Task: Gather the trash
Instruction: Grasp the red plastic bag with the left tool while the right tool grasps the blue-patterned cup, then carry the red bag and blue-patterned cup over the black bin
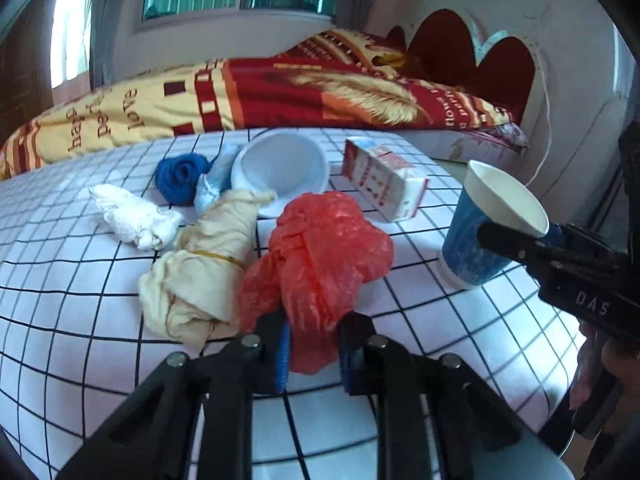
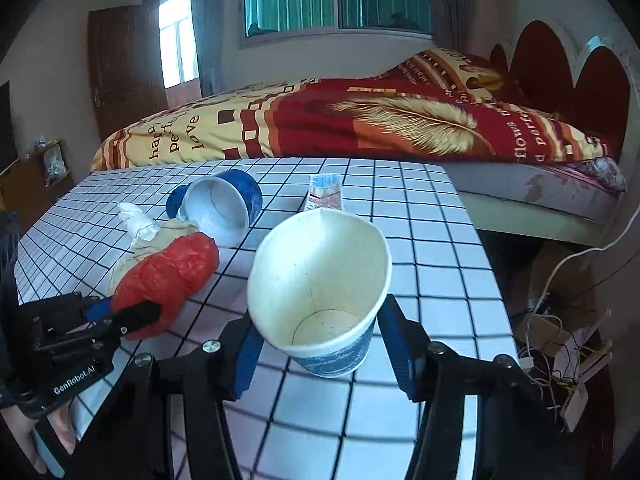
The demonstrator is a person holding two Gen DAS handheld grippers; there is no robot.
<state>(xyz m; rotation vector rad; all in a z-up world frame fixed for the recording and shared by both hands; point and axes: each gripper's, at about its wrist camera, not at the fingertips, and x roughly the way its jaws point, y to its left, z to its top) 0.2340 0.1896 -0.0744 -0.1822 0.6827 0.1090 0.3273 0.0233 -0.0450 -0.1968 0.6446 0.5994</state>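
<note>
Two sets of fingers at the trash on the grid-patterned white bench (image 1: 80, 280).

The left gripper (image 1: 312, 344) has its fingers clamped on the near end of the crumpled red plastic bag (image 1: 320, 252), which lies on the bench and stretches away from them. Just left of those fingers sits a bundled cream cloth (image 1: 208, 264). The right gripper (image 2: 320, 352) has its fingers apart, one either side of the upright blue paper cup (image 2: 320, 288), not pressing it. Beyond both, a tipped blue cup (image 2: 224, 208) and a small red-and-white carton (image 1: 380, 180).
</note>
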